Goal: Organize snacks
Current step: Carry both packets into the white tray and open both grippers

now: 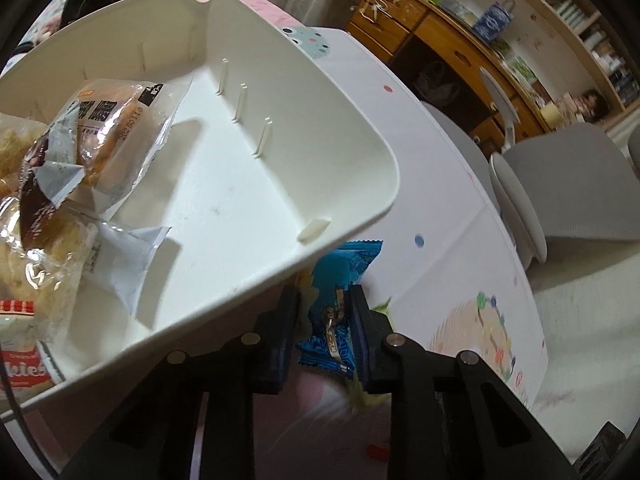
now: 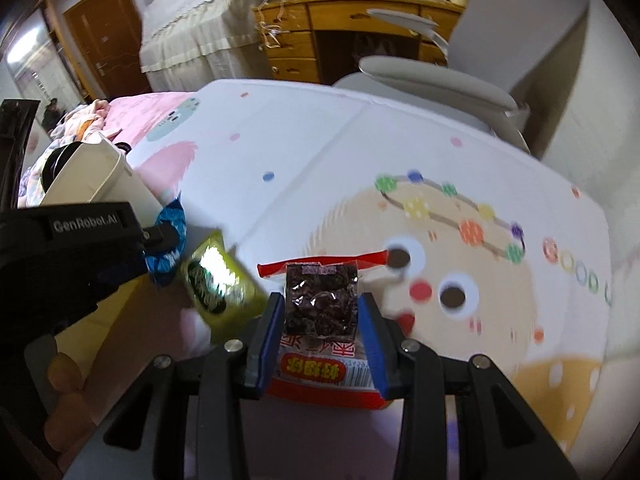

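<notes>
Jaws: left gripper (image 1: 325, 320) pinching blue snack packet (image 1: 334, 332) beside white bin (image 1: 240, 152); right gripper (image 2: 320, 330) clamping red-edged dark snack bag (image 2: 320, 304); green packet (image 2: 216, 280) adjacent.

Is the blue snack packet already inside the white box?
No, the blue snack packet sits outside the white box, on the table, pinched in the left gripper.

Grey chair (image 2: 480, 60) beside wooden desk (image 2: 340, 32), cartoon-printed tablecloth (image 2: 360, 160).
</notes>
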